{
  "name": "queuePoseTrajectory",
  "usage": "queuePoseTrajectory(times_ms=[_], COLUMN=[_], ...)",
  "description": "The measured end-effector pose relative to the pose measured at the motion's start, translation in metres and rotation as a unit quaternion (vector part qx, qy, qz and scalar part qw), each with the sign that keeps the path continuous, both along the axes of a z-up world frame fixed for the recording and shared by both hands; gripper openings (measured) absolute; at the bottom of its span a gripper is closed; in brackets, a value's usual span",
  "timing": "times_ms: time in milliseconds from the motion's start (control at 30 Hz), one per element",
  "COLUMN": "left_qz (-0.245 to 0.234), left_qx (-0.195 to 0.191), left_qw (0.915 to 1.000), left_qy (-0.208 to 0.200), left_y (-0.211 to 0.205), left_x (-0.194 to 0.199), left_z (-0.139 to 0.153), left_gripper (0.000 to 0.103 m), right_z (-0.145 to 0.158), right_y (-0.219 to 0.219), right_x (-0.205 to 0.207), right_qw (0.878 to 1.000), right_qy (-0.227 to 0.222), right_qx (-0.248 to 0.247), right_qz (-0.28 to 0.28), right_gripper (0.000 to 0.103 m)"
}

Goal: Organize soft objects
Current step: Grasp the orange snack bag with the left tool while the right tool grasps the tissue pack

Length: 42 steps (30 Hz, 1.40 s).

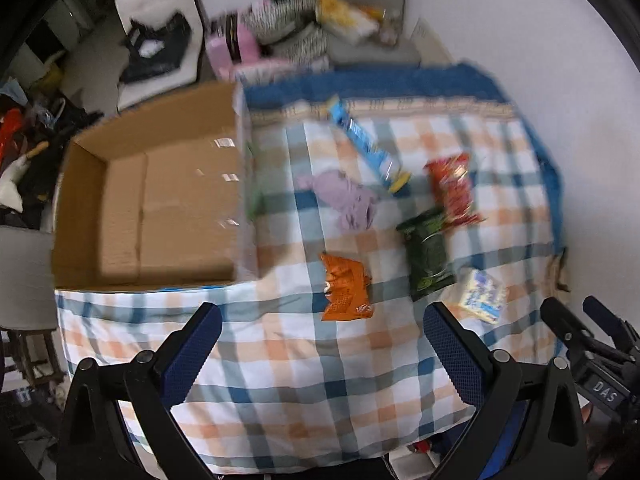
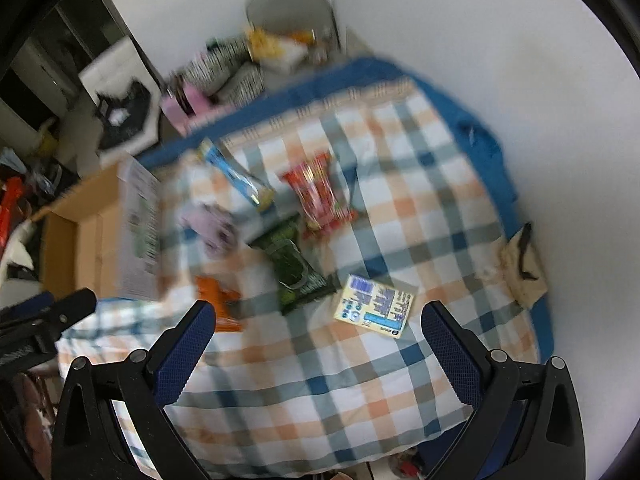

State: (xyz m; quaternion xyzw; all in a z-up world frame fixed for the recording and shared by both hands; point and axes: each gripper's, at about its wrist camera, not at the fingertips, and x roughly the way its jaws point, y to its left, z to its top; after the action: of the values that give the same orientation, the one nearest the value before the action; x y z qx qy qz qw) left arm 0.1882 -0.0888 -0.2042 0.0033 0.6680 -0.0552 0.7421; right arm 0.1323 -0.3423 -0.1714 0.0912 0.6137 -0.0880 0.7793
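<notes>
Checked cloth (image 1: 304, 392) in blue, orange and white covers the table in front of you, and the soft things lie spread over its middle and right part. The lilac rag (image 1: 347, 200) is crumpled into a loose heap near the centre, close to the box's right wall. The orange pouch (image 1: 345, 288) lies flat toward the near edge, wrinkled and slightly puffed. Just right of it the dark green pouch (image 1: 427, 256) lies lengthwise, its far end touching or overlapping the red pouch (image 1: 452, 188). The blue packet (image 1: 364, 140), long and narrow, slants away toward the far edge. The pale yellow pack (image 2: 376, 306) with blue print sits flat near the right front corner, apart from the rest.

The cardboard box (image 1: 152, 208) stands open at the left edge of the table, flaps up, nothing visible inside.

Your left gripper (image 1: 322, 356) hovers above the near edge with its jaws spread wide, holding nothing. Your right gripper (image 2: 318, 354) is likewise wide apart and bare, above the cloth just short of the yellow pack. Both views are blurred, so print on the pouches cannot be read.
</notes>
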Motion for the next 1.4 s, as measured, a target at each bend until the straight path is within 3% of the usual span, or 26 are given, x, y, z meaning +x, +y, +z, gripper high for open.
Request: queuePoseTrajectory(times_ms=[133, 233, 367, 500, 533, 667, 700, 833, 900, 933, 1133, 1400], left_qz=[-0.006, -0.004, 0.007, 0.024, 0.023, 0.015, 0.012, 0.003, -0.001, -0.004, -0.012, -0.017], left_qx=[-0.004, -0.003, -0.003, -0.004, 0.003, 0.018, 0.02, 0.027, 0.031, 0.037, 0.038, 0.005], left_qw=[0.9969, 0.9934, 0.9891, 0.9831, 0.9822, 0.9802, 0.9802, 0.982, 0.9824, 0.9824, 0.9844, 0.9902], left_qy=[0.079, 0.115, 0.147, 0.181, 0.186, 0.196, 0.196, 0.187, 0.184, 0.183, 0.171, 0.139], left_y=[-0.025, -0.037, -0.045, -0.049, -0.052, -0.058, -0.061, -0.071, -0.073, -0.075, -0.088, -0.092], left_x=[0.01, 0.011, 0.019, 0.026, 0.027, 0.026, 0.025, 0.022, 0.02, 0.019, 0.016, -0.003], left_z=[-0.069, -0.107, -0.148, -0.186, -0.193, -0.209, -0.213, -0.221, -0.215, -0.212, -0.187, -0.127], left_gripper=[0.103, 0.103, 0.101, 0.09, 0.083, 0.062, 0.062, 0.059, 0.056, 0.048, 0.045, 0.043], right_z=[-0.072, -0.116, -0.158, -0.196, -0.203, -0.229, -0.234, -0.248, -0.254, -0.256, -0.251, -0.197], right_y=[-0.034, -0.069, -0.101, -0.105, -0.104, -0.097, -0.097, -0.099, -0.102, -0.104, -0.107, -0.079], right_x=[0.012, 0.009, 0.002, 0.005, 0.007, 0.01, 0.009, 0.004, -0.001, -0.002, -0.015, -0.047], right_qw=[0.997, 0.991, 0.978, 0.966, 0.965, 0.963, 0.963, 0.96, 0.959, 0.959, 0.962, 0.971], right_qy=[0.066, 0.113, 0.144, 0.163, 0.169, 0.19, 0.192, 0.2, 0.201, 0.2, 0.193, 0.157], right_qx=[0.018, 0.025, 0.072, 0.116, 0.12, 0.105, 0.101, 0.101, 0.104, 0.106, 0.099, 0.111], right_qz=[-0.022, -0.067, -0.135, -0.163, -0.164, -0.162, -0.162, -0.168, -0.172, -0.172, -0.167, -0.138], right_gripper=[0.103, 0.103, 0.103, 0.103, 0.103, 0.103, 0.103, 0.103, 0.097, 0.097, 0.096, 0.096])
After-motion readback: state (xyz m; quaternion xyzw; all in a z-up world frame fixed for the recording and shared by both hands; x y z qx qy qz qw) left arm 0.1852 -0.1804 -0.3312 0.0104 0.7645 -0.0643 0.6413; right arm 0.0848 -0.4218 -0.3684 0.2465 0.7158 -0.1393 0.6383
